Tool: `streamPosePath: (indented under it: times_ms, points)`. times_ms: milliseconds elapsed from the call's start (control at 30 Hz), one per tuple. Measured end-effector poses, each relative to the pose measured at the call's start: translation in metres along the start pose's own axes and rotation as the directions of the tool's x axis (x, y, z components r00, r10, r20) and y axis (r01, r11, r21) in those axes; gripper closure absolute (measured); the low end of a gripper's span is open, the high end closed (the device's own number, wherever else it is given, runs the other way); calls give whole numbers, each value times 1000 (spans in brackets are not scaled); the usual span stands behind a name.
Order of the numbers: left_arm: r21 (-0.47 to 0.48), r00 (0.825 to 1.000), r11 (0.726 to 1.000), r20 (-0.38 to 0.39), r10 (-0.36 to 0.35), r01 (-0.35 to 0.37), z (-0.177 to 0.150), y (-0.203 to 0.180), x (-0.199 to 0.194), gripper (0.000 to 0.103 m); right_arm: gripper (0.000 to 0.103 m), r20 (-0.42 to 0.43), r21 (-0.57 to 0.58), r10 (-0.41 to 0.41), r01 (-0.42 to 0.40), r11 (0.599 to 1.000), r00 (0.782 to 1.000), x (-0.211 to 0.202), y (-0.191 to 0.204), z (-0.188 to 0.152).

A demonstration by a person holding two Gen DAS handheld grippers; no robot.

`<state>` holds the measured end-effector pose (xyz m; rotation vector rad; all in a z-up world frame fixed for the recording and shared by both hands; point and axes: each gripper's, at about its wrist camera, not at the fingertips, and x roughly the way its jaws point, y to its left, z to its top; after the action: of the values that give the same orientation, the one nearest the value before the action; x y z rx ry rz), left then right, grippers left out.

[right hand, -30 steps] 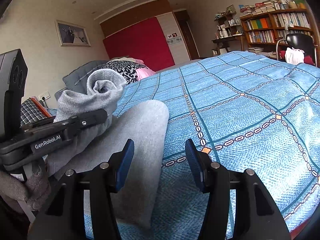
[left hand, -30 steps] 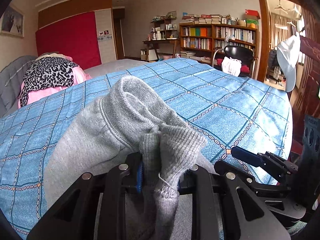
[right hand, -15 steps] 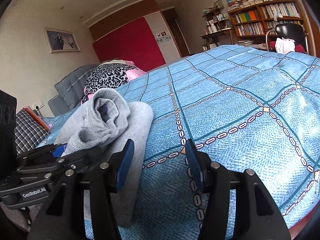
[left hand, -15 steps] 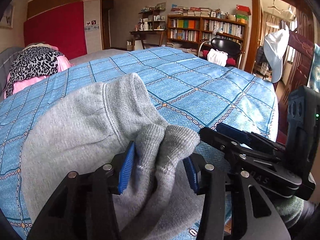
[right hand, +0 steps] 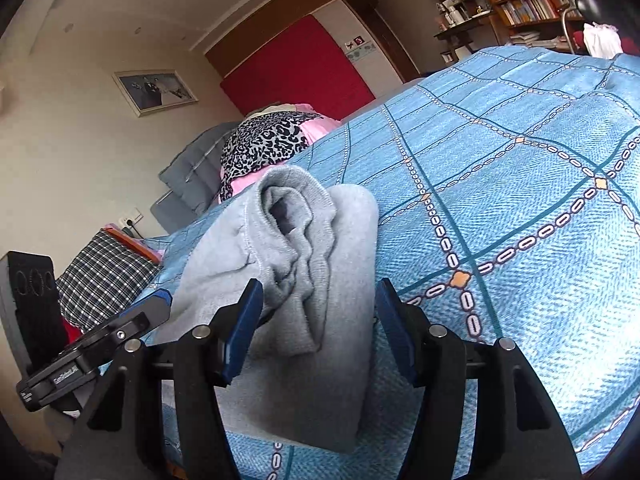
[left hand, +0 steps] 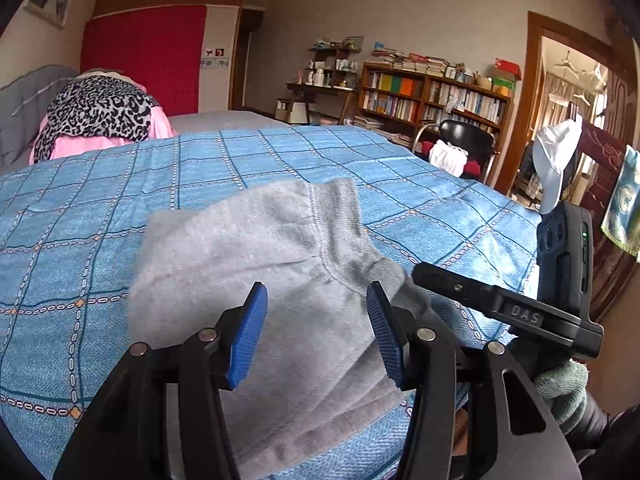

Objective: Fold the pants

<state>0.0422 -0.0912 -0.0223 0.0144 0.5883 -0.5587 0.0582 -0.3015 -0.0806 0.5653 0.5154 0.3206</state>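
1. Bedroom; bed with blue checked bedspread (left hand: pixel 120 208) as work surface. Far left: leopard-print cloth (left hand: pixel 100 114) on pink bedding at the headboard end. Far right: bookshelf (left hand: pixel 432 96), black chair (left hand: pixel 466 136).
2. Left gripper (left hand: pixel 316 328): jaws opening, blue pads clear of the fabric on both sides; nothing grasped, cloth only lying between and under them.
3. Grey pants (left hand: pixel 256 264): folded bundle near the bed's near edge, ribbed cuff (right hand: pixel 296 220) bunched on top, not flat.
4. Right gripper (right hand: pixel 318 328): jaws opening, straddling the bundle's near end, pads apart from the cloth; released.
5. Handling estimate: soft, thick fleece, light, limp, not fragile; layers likely to slide and spring open. Best hold judged at the ribbed cuff or a seam edge, pinching all layers together.
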Motion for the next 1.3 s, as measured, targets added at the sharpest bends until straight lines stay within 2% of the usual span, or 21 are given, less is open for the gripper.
streamPosePath:
  times_ms: [200, 367, 433, 467, 500, 533, 567, 600, 667, 700, 767, 800, 867, 933, 1033, 1067, 1100, 1133, 1200, 1300]
  points:
    - [-83, 997, 994, 12, 74, -73, -4, 42, -9, 51, 43, 25, -54, -16, 18, 998, 1000, -2, 17, 3]
    - [-120, 996, 989, -3, 90, -90, -11, 59, -11, 51, 43, 20, -141, -14, 17, 990, 1000, 9, 38, 3]
    - [-123, 996, 989, -5, 86, -86, -14, 62, -12, 51, 51, -15, -193, -34, 31, 981, 999, 22, 47, 1]
    - [-123, 996, 989, -6, 86, -86, -14, 61, -11, 51, 58, -27, -219, -60, 52, 974, 998, 29, 51, -1]
    - [-124, 996, 989, -6, 85, -85, -14, 62, -10, 49, 71, -25, -245, -97, 88, 966, 995, 33, 53, -3]
    - [-127, 997, 989, -4, 82, -82, -14, 63, -9, 49, 75, -14, -263, -124, 116, 958, 992, 34, 54, -4]
    - [-129, 997, 988, -4, 80, -79, -15, 65, -9, 48, 84, -3, -267, -127, 121, 956, 992, 31, 55, -3]
    - [-131, 997, 988, -3, 79, -79, -15, 67, -9, 48, 88, 6, -261, -119, 117, 958, 993, 26, 54, -1]
    - [-135, 997, 988, 1, 81, -80, -13, 71, -10, 48, 89, 30, -258, -101, 105, 960, 994, 9, 54, 3]
    - [-137, 996, 987, 7, 84, -82, -12, 72, -12, 48, 98, 42, -266, -104, 112, 957, 994, 2, 54, 3]
    - [-143, 996, 986, 24, 84, -80, -10, 75, -15, 48, 101, 60, -283, -145, 157, 946, 988, -9, 54, 3]
    - [-148, 996, 986, 35, 83, -77, -7, 76, -16, 48, 101, 63, -276, -174, 185, 943, 983, -12, 49, 1]
    - [-151, 996, 987, 50, 70, -61, -6, 75, -14, 48, 101, 13, -237, -213, 210, 949, 977, -7, 31, -5]
    - [-129, 999, 991, 23, 48, -44, -9, 69, -5, 48, 101, -36, -194, -248, 236, 952, 968, 3, 16, -12]
    - [-45, 999, 998, -40, 36, -37, -17, 53, 10, 48, 96, -17, -165, -234, 228, 959, 972, 1, 14, -10]
    - [-12, 998, 999, -51, 48, -49, -22, 47, 14, 48, 83, 0, -164, -217, 214, 963, 976, -1, 17, -6]
    - [20, 996, 998, -57, 64, -63, -28, 40, 17, 48, 64, 23, -166, -196, 198, 966, 980, -4, 19, -1]
    - [45, 995, 996, -54, 84, -82, -32, 36, 19, 48, 57, 50, -176, -177, 183, 967, 983, -6, 26, 4]
    - [69, 994, 993, -42, 100, -97, -35, 33, 19, 48, 55, 89, -226, -128, 145, 963, 988, -6, 45, 13]
    - [27, 996, 997, -44, 77, -75, -34, 37, 19, 48, 55, 80, -302, -37, 60, 951, 996, 4, 70, 21]
